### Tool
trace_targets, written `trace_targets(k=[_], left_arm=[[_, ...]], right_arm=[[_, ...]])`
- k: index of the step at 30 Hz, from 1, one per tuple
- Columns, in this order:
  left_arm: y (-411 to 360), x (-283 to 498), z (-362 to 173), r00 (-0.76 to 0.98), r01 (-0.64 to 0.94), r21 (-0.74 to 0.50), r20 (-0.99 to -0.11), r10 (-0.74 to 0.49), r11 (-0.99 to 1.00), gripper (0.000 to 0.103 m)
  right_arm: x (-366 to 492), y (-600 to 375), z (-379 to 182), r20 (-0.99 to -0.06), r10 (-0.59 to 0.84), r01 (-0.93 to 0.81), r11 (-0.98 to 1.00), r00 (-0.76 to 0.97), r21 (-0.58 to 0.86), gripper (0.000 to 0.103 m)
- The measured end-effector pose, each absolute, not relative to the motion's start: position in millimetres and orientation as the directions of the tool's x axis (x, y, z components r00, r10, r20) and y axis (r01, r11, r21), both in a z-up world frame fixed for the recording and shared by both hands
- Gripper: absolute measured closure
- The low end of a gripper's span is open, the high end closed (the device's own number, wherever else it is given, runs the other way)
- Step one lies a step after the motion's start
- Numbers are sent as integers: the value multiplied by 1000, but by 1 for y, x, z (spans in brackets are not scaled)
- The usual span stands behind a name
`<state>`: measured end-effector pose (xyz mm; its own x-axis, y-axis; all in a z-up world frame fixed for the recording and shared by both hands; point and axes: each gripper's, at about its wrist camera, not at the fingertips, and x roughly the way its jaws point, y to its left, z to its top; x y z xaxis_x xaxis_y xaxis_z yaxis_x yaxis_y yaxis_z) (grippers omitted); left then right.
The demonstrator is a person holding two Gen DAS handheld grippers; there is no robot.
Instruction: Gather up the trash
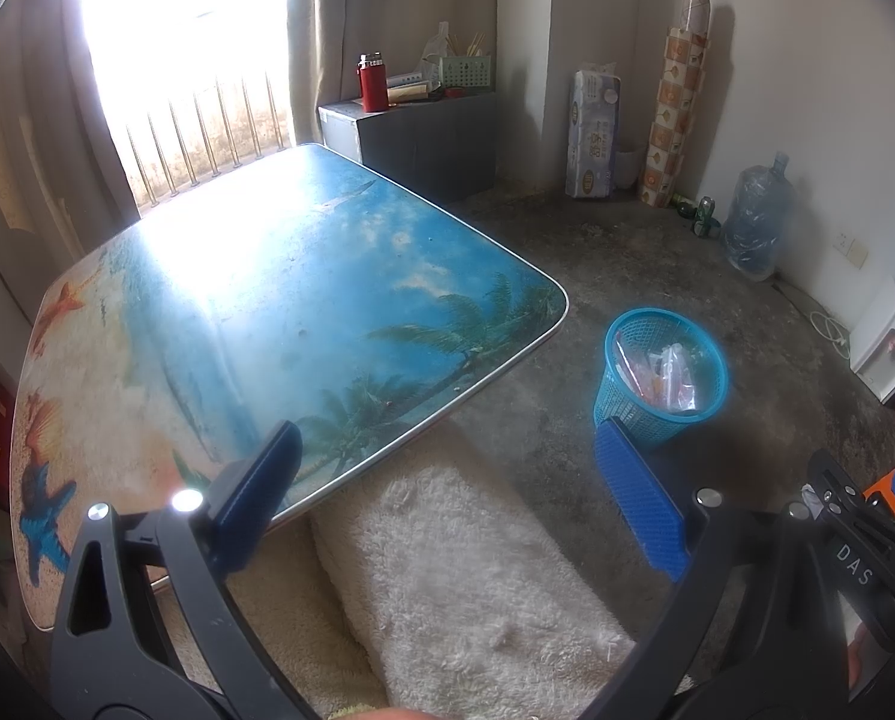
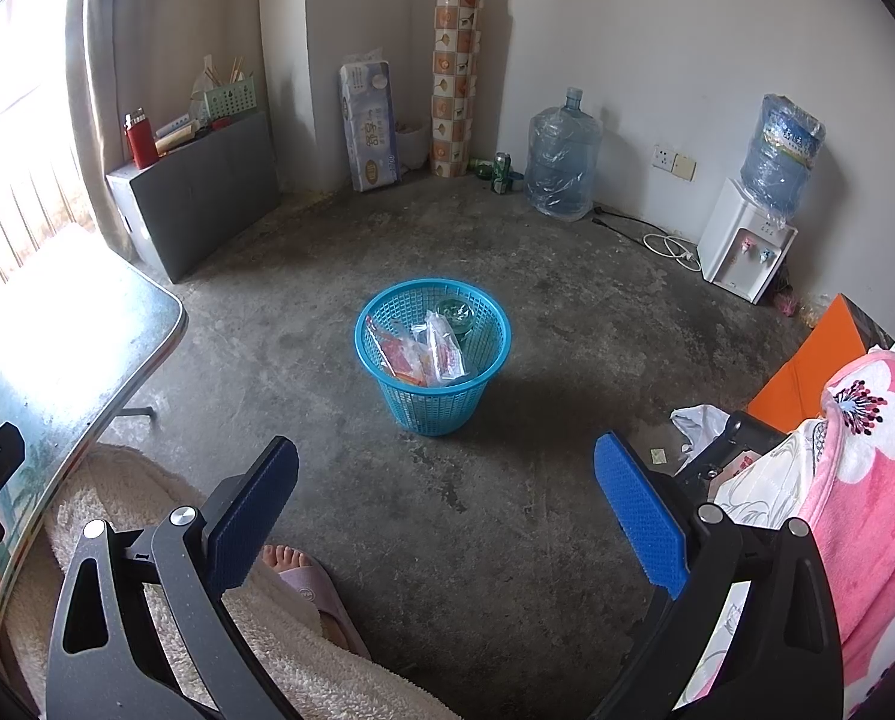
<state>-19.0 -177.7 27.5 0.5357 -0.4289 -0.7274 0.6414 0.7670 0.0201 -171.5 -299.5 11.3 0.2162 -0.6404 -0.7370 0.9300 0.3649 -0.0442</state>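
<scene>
Both the left gripper [image 1: 447, 492] and the right gripper [image 2: 446, 498] had their fingers apart and empty, while the thin, probably light and slippery wrappers [image 2: 423, 351] lay in the blue basket [image 2: 432, 408] on the floor, best pinched at a loose edge.

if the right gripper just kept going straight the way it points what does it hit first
Probably the blue basket on the floor, which sits almost dead ahead between the open fingers of the right gripper. Nothing shows in between; depth is uncertain, so it might meet bare floor short of the basket.
</scene>
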Motion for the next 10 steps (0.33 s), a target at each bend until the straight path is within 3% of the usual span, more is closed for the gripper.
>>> trace_targets(k=[10], left_arm=[[-179,-20,26,533,641,19,-731,-427,767,9]], right_arm=[[-172,-300,11,-737,-640,930,365,217,-43,7]])
